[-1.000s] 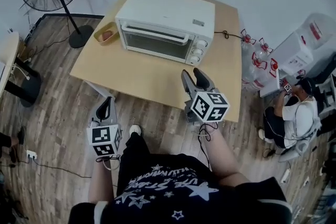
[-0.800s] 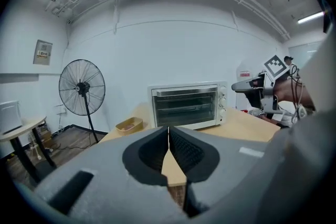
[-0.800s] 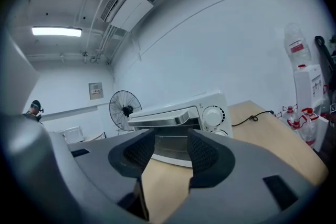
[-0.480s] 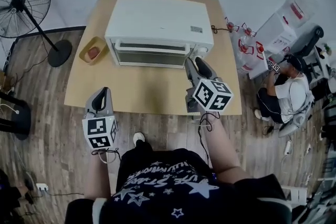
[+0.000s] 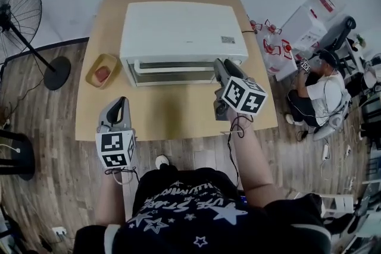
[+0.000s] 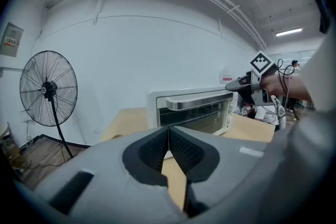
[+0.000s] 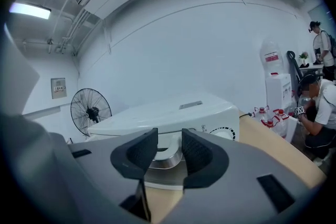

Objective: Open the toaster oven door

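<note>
A white toaster oven (image 5: 181, 24) stands at the back of the wooden table (image 5: 172, 113), its glass door shut under a silver handle (image 5: 172, 63). My right gripper (image 5: 219, 63) is at the handle's right end, with its jaws closing. In the right gripper view the handle (image 7: 167, 156) shows in the gap just past the right gripper (image 7: 169, 139), and the pads are not pressing on it. My left gripper (image 5: 119, 103) hangs over the table's front left edge. In its own view the left gripper (image 6: 168, 131) is shut and empty, and points at the oven (image 6: 194, 110).
A small yellow dish (image 5: 102, 71) with something reddish in it lies left of the oven. The oven's knobs (image 7: 223, 134) are right of the door. A standing fan (image 5: 18, 9) is at the far left. Water bottles (image 5: 271, 44) and a seated person (image 5: 318, 92) are to the right of the table.
My right gripper has gone forward from mid-table to the right end of the oven's handle. The head view has swung closer over the table. The left gripper has hardly moved.
</note>
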`<action>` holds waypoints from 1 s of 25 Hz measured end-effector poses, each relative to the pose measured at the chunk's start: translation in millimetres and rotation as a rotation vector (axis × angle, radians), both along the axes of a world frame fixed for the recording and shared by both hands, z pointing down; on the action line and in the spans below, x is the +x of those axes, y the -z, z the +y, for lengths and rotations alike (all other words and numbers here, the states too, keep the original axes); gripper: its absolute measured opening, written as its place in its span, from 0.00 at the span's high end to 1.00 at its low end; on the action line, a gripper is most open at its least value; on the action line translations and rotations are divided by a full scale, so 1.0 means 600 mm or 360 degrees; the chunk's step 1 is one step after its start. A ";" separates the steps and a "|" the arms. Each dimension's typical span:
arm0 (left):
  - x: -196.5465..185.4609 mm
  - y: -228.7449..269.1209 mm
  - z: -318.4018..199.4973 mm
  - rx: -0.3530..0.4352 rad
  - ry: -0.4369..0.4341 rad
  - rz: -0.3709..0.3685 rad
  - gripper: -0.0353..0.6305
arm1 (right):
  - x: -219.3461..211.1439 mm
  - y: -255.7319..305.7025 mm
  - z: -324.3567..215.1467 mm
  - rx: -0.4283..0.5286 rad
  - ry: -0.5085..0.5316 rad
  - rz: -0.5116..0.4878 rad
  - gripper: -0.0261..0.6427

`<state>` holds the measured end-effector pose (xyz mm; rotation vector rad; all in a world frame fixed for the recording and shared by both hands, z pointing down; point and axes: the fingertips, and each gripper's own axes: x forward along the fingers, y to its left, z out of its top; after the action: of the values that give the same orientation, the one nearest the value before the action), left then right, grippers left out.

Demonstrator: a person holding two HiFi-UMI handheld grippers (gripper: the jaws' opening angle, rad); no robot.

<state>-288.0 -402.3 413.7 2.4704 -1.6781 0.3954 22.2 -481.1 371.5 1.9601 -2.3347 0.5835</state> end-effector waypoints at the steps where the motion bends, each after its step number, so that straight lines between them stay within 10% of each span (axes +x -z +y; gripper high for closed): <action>1: -0.002 -0.002 -0.008 -0.0004 -0.0017 0.0002 0.91 | -0.002 -0.004 -0.003 -0.0023 -0.0014 0.0008 0.75; 25: 0.046 -0.038 0.022 -0.0084 -0.0099 -0.0046 0.91 | 0.004 -0.031 0.068 -0.0155 0.0003 -0.0002 0.78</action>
<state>-260.5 -388.9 436.6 2.4953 -1.5829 0.4784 24.8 -440.1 390.0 1.9163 -2.2628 0.6845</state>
